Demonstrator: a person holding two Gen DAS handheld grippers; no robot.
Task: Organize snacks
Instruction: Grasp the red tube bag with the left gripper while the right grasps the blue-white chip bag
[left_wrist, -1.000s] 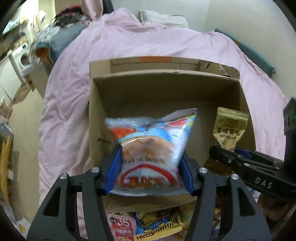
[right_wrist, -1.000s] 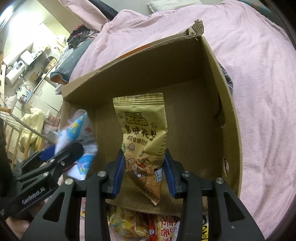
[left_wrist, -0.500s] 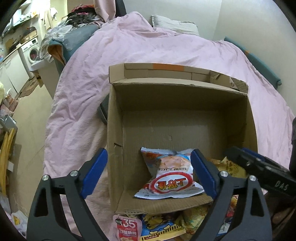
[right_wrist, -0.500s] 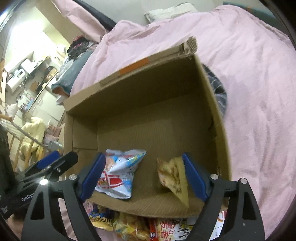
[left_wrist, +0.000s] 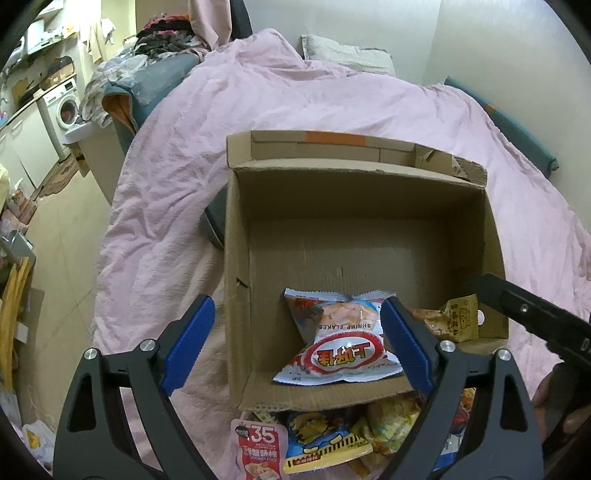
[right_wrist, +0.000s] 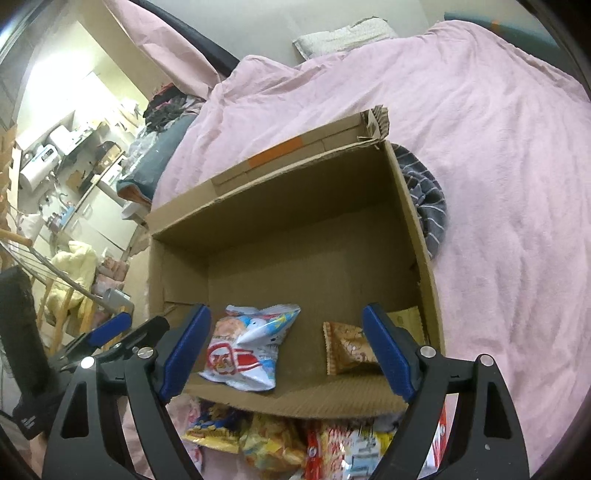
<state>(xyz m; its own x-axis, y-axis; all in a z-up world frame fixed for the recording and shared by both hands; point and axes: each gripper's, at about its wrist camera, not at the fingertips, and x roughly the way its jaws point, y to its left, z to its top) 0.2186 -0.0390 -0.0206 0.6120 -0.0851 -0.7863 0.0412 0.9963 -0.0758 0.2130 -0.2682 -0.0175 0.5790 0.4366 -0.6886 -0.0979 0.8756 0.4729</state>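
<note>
An open cardboard box (left_wrist: 236, 266) (right_wrist: 424, 236) lies on a pink duvet. A white and red shrimp-flakes bag (left_wrist: 340, 343) (right_wrist: 247, 350) lies at the box's near edge. A tan peanut bag (left_wrist: 456, 323) (right_wrist: 349, 350) lies to its right in the box. My left gripper (left_wrist: 299, 347) is open and empty above the box's near left corner. My right gripper (right_wrist: 288, 350) is open and empty above the box's near edge. A pile of loose snack bags (left_wrist: 321, 439) (right_wrist: 280, 439) lies in front of the box.
The pink duvet (left_wrist: 177, 177) (right_wrist: 509, 184) covers the bed around the box. A grey striped cloth (right_wrist: 428, 199) lies by the box's right wall. A washing machine (left_wrist: 62, 107) and cluttered furniture stand at the far left. The right gripper's arm (left_wrist: 532, 314) shows in the left wrist view.
Both grippers opened and let go of their bags, which dropped into the box. Both grippers then pulled back and up from the box.
</note>
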